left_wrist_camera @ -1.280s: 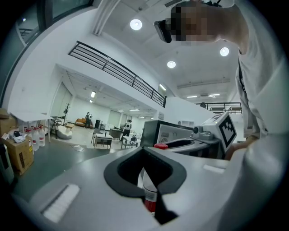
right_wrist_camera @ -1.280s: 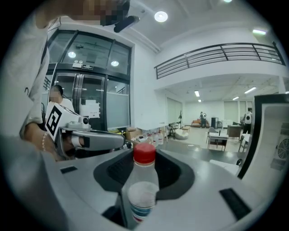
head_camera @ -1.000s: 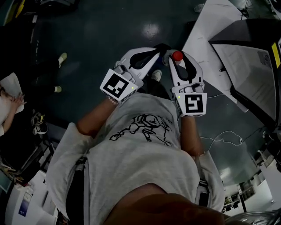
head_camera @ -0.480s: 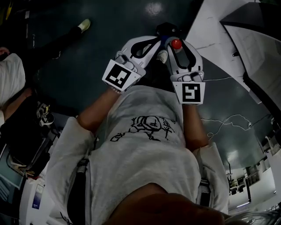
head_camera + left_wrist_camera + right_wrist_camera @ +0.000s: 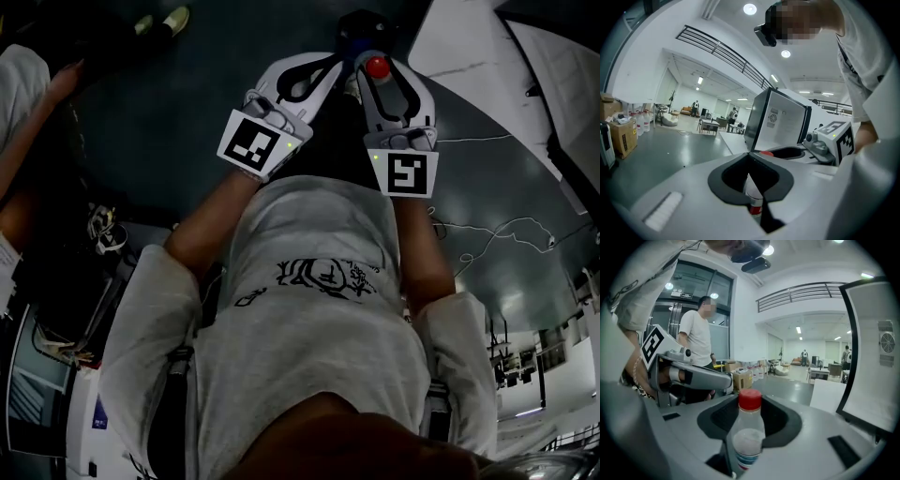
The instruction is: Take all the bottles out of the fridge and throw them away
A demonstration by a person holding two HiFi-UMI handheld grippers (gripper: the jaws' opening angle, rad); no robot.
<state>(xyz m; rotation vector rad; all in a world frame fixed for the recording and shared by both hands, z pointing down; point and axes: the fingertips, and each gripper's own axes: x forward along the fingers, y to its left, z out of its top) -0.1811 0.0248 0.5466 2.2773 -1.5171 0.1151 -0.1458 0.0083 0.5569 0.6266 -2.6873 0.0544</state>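
Note:
In the head view both grippers are held out side by side in front of the person's chest, above the dark floor. My right gripper (image 5: 379,67) is shut on a clear bottle with a red cap (image 5: 377,67). That bottle stands upright between the dark pads in the right gripper view (image 5: 748,437). My left gripper (image 5: 302,82) is shut on a white bottle with a red label (image 5: 753,196), seen through the opening between its pads; its cap is hidden. The fridge (image 5: 780,119) stands open, ahead and to the right.
The fridge's white body and door (image 5: 511,66) fill the upper right of the head view, and cables (image 5: 487,239) trail on the floor below them. A person in a white shirt (image 5: 696,338) stands to the left. Cardboard boxes (image 5: 621,136) sit by the far wall.
Both grippers have sunk together, still holding their bottles, and now sit higher in the head view. The fridge has slid toward the upper right corner.

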